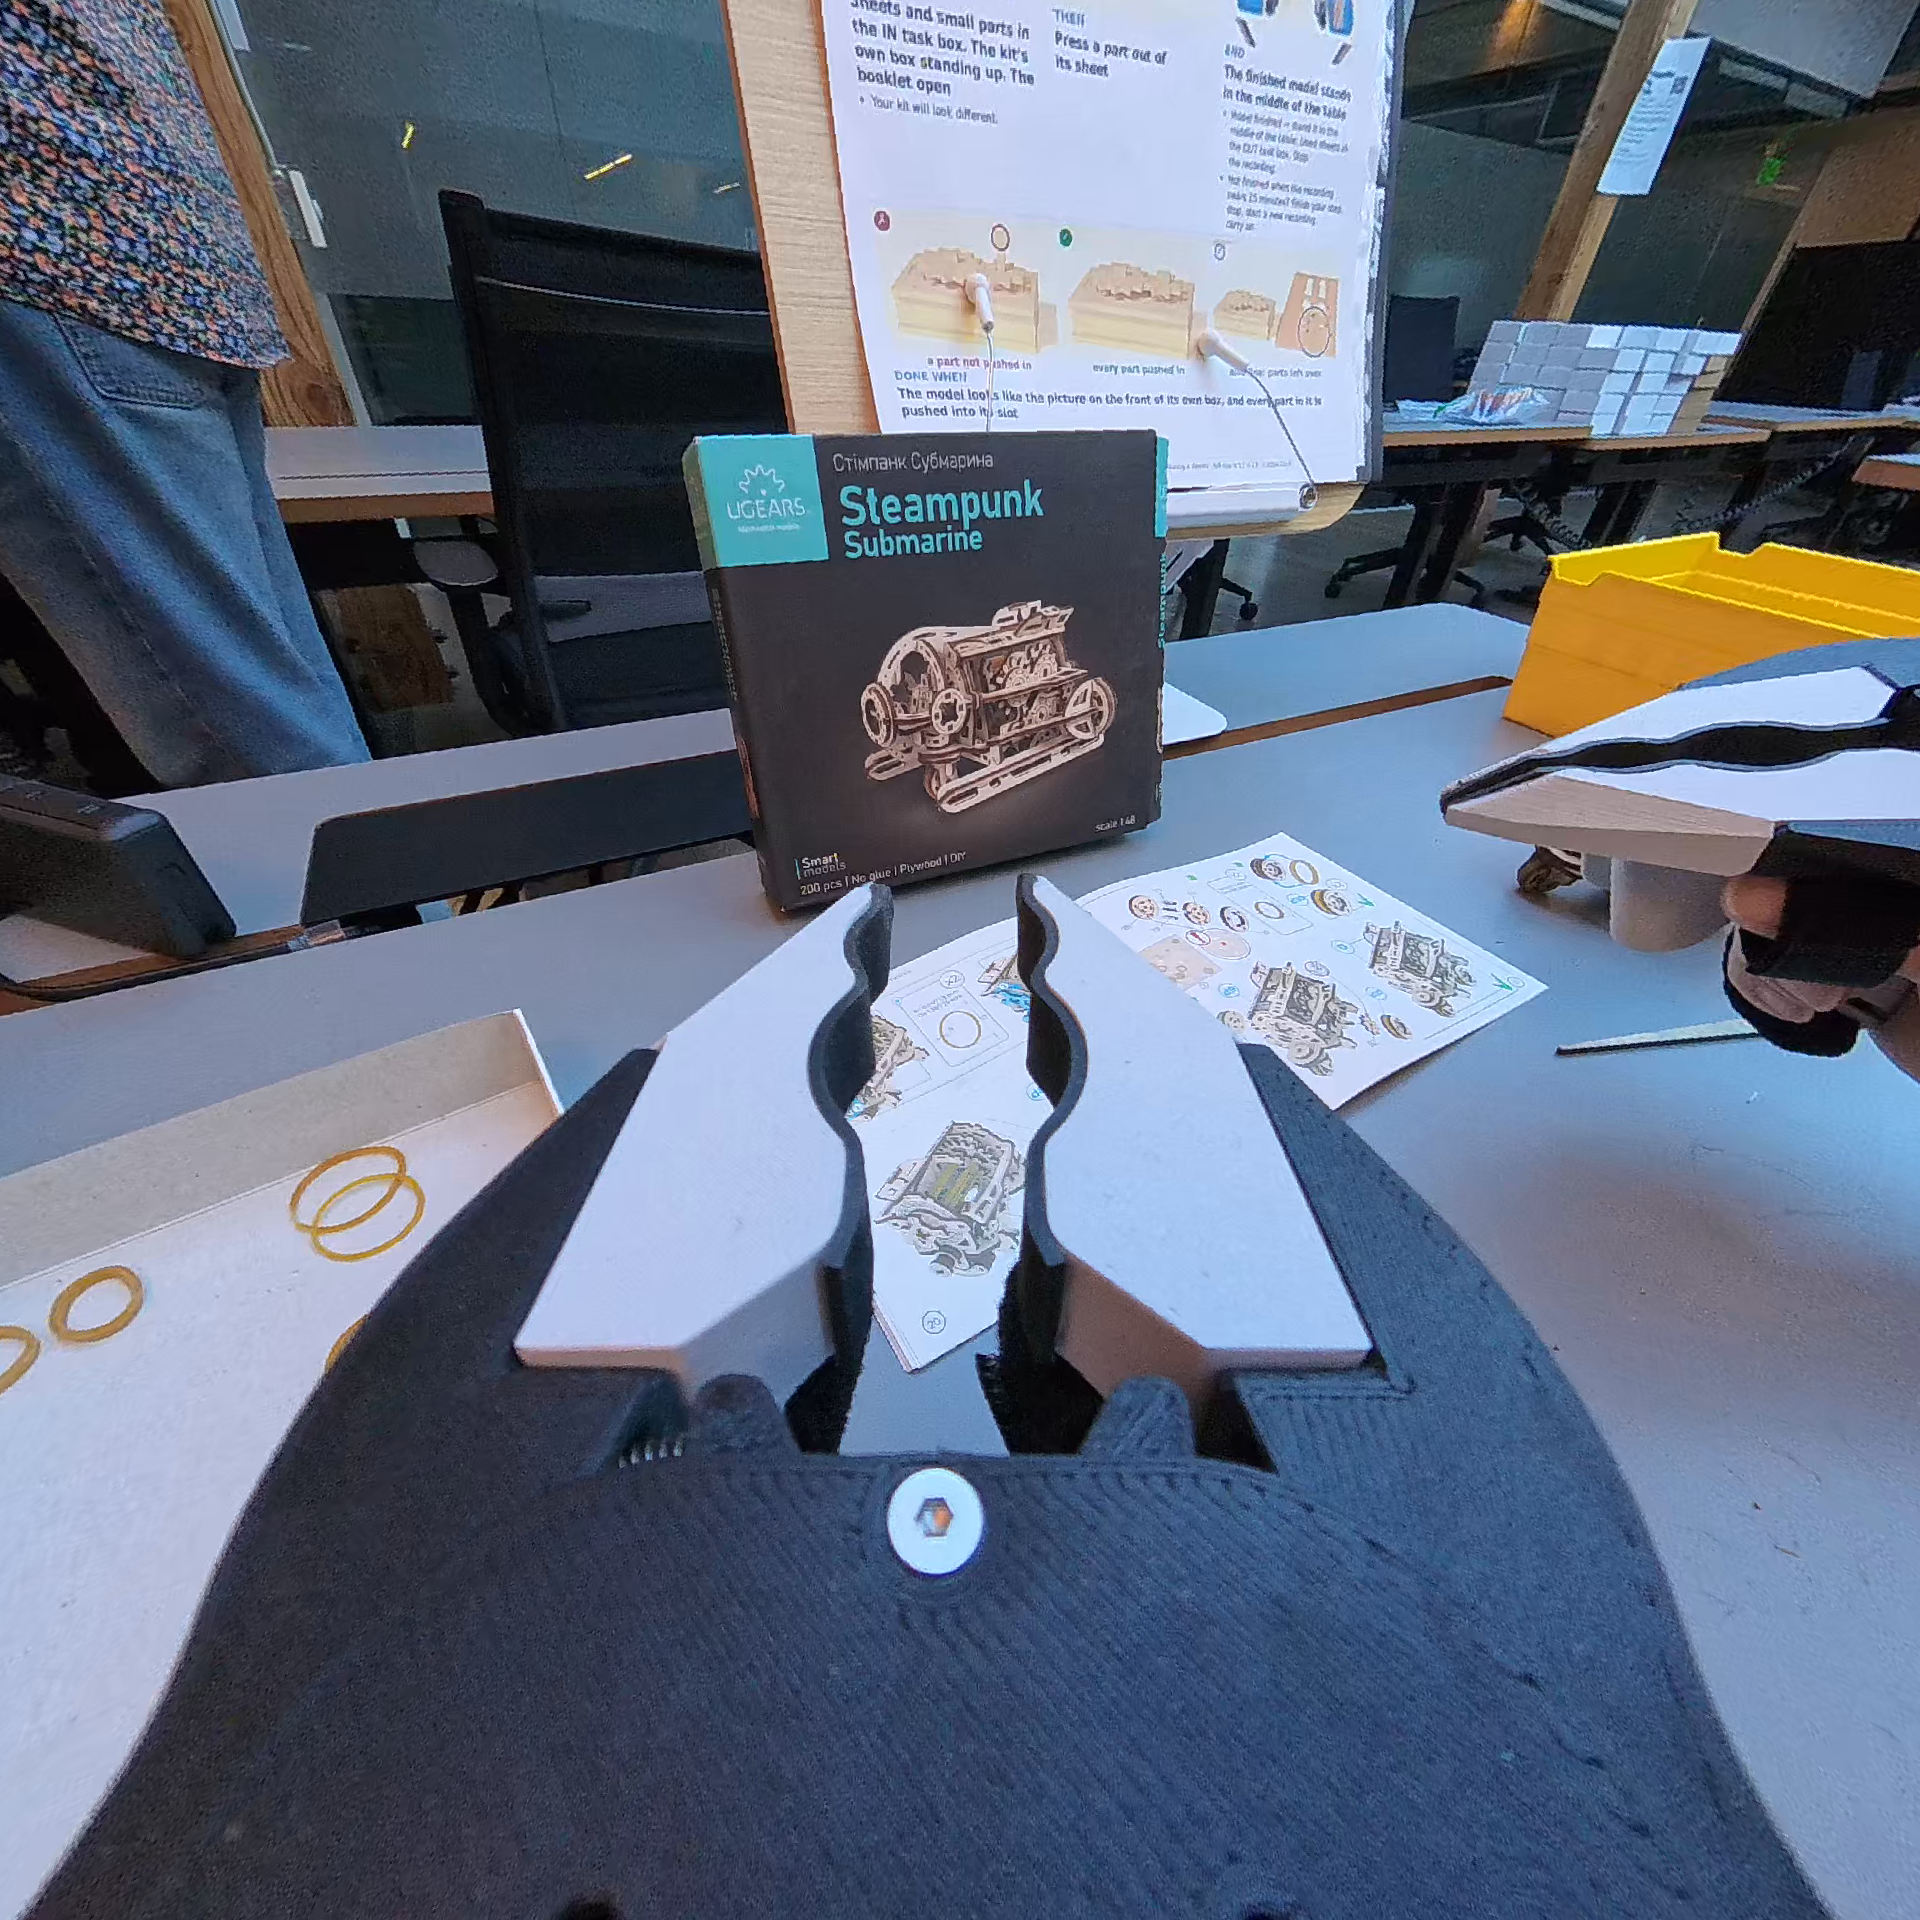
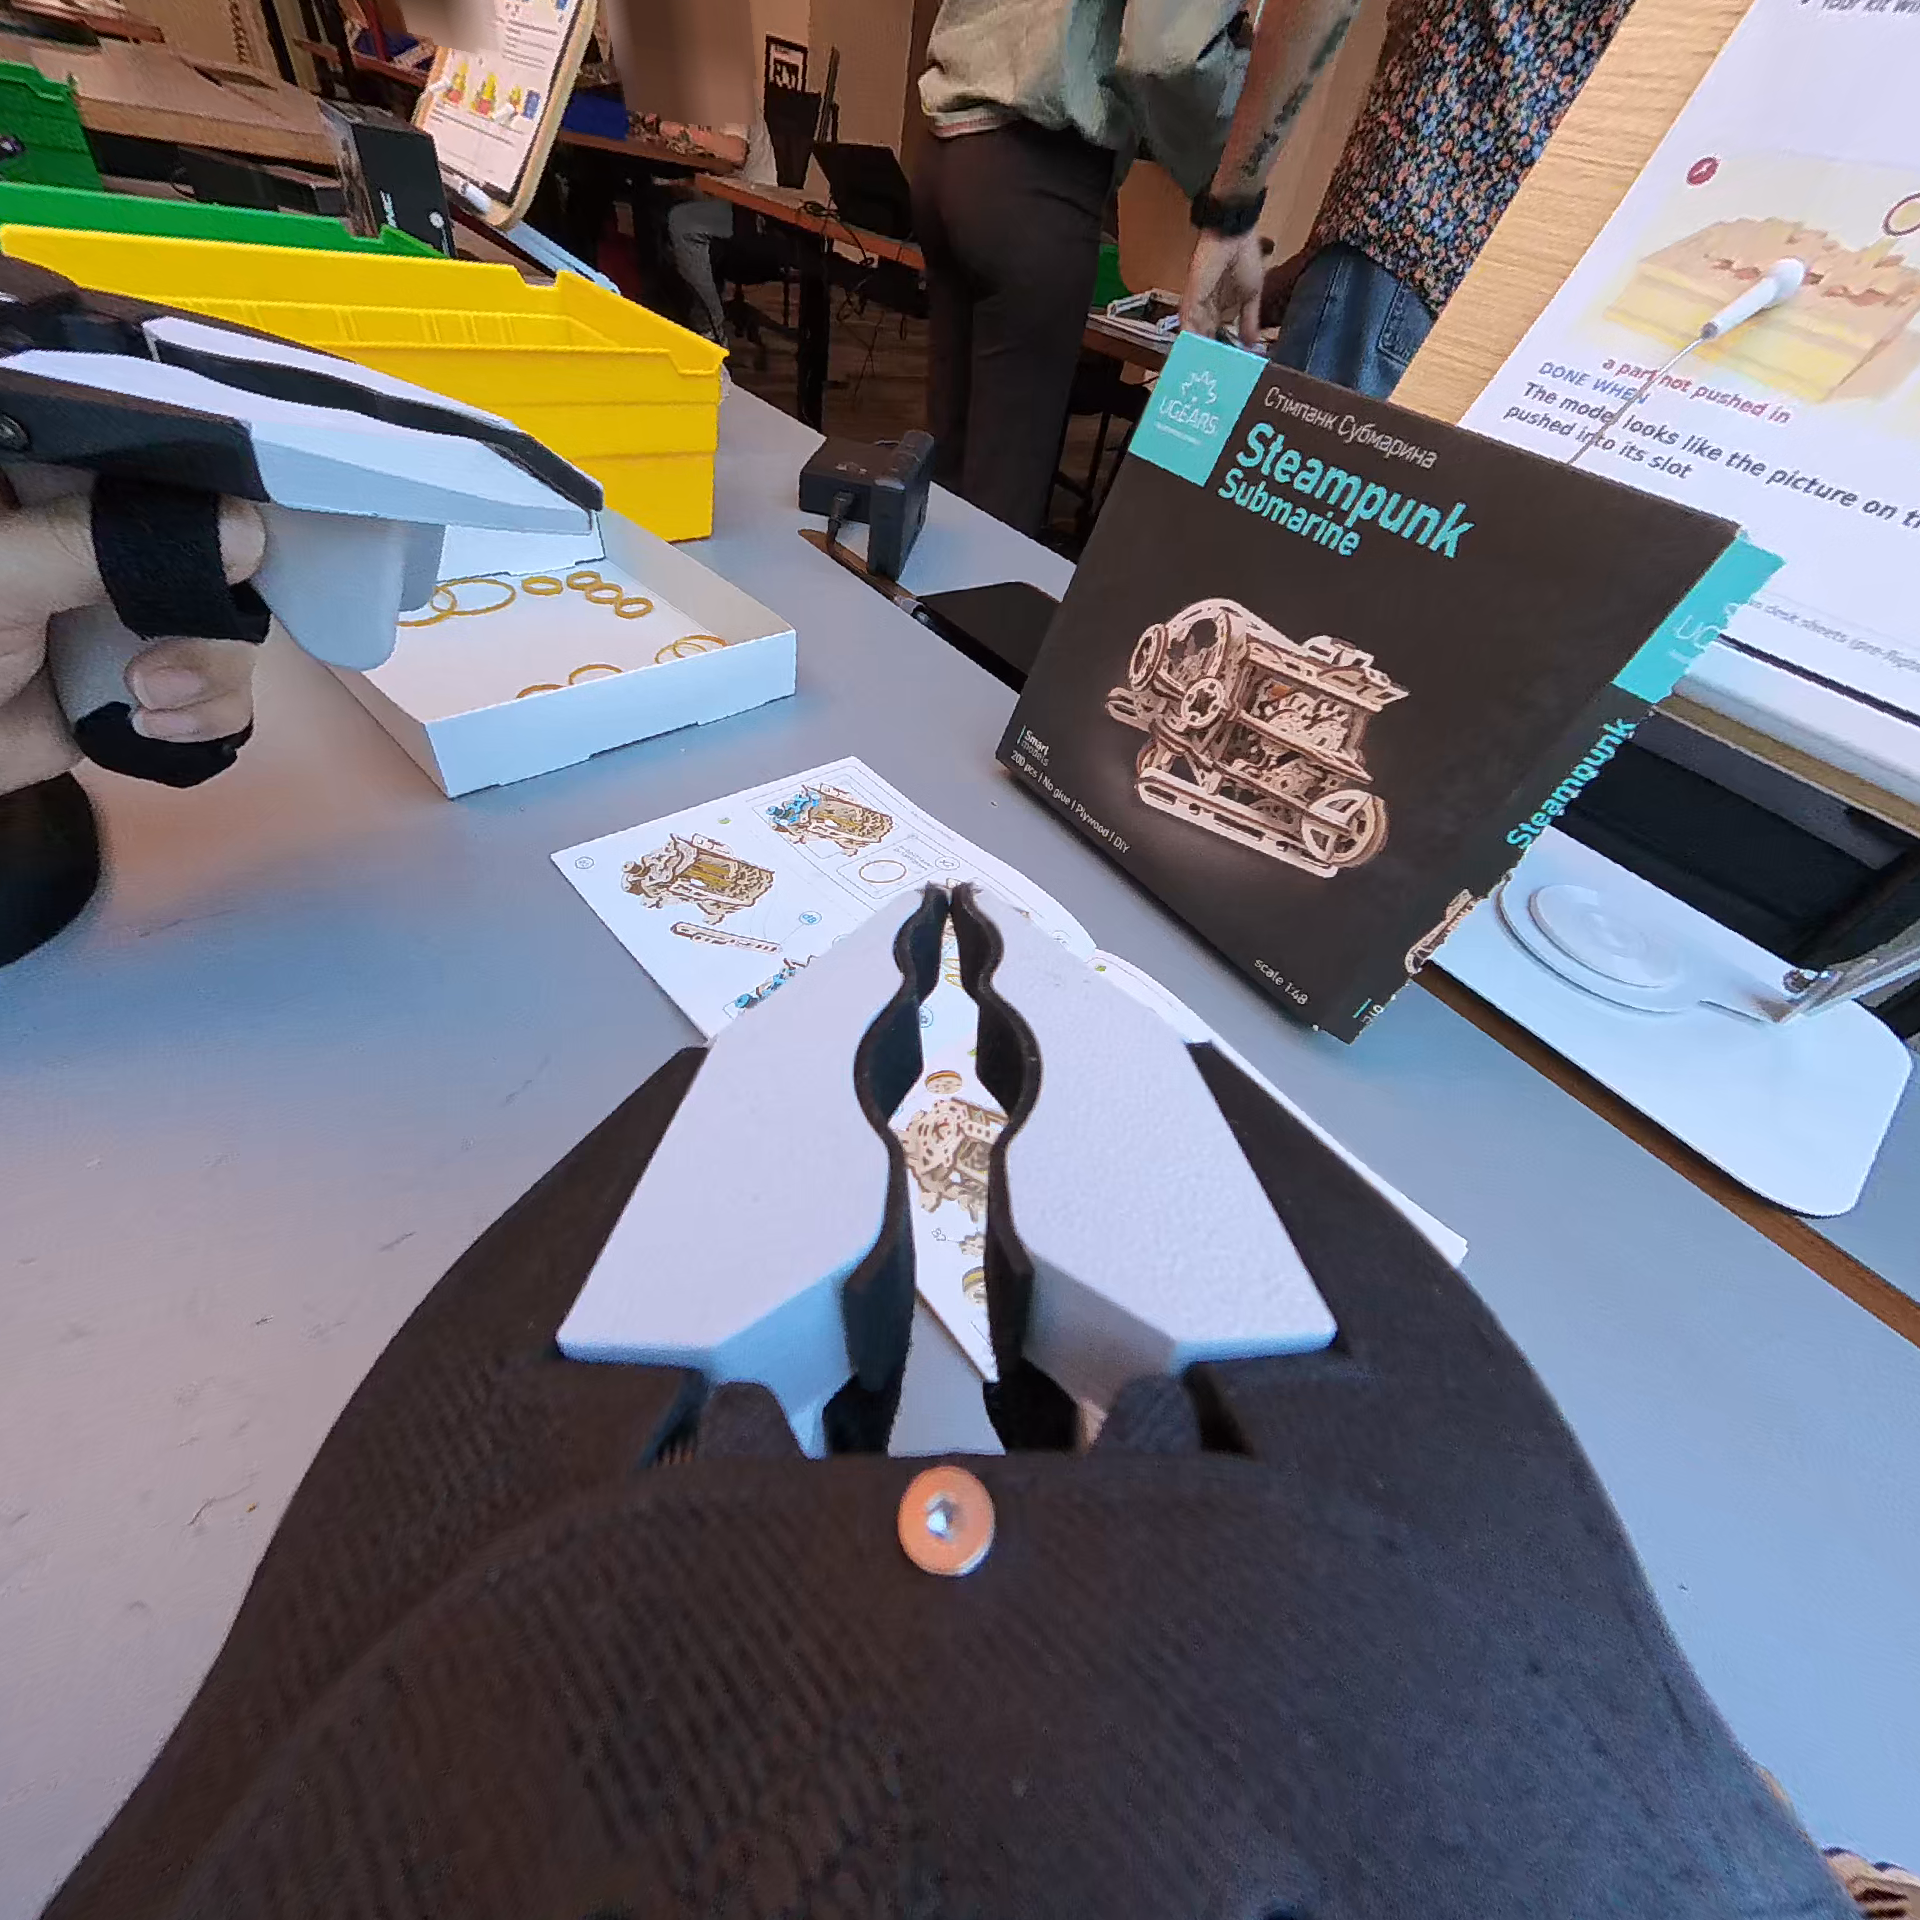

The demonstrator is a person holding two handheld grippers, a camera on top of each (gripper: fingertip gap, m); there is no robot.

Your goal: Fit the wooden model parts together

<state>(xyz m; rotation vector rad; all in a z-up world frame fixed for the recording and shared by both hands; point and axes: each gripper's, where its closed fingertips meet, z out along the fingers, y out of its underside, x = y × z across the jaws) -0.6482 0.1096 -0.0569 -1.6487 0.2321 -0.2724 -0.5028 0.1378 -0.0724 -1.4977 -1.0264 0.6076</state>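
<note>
No fitting begun: left gripper (image 1: 954,899) gapes empty, right gripper (image 2: 950,896) nearly pinched together, empty, both above the booklet (image 2: 748,883) on the worktop (image 2: 312,1039); no wooden parts visible, so finding one likely comes next

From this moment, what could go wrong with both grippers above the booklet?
1. The left gripper is open and the right gripper nearly shut, both empty; no wooden part is held yet.
2. The upright dark cardboard kit box stands just behind the open white paper booklet; a forward reach may tip it.
3. The thin yellow rubber bands in the shallow white tray look hard to pinch.
</note>
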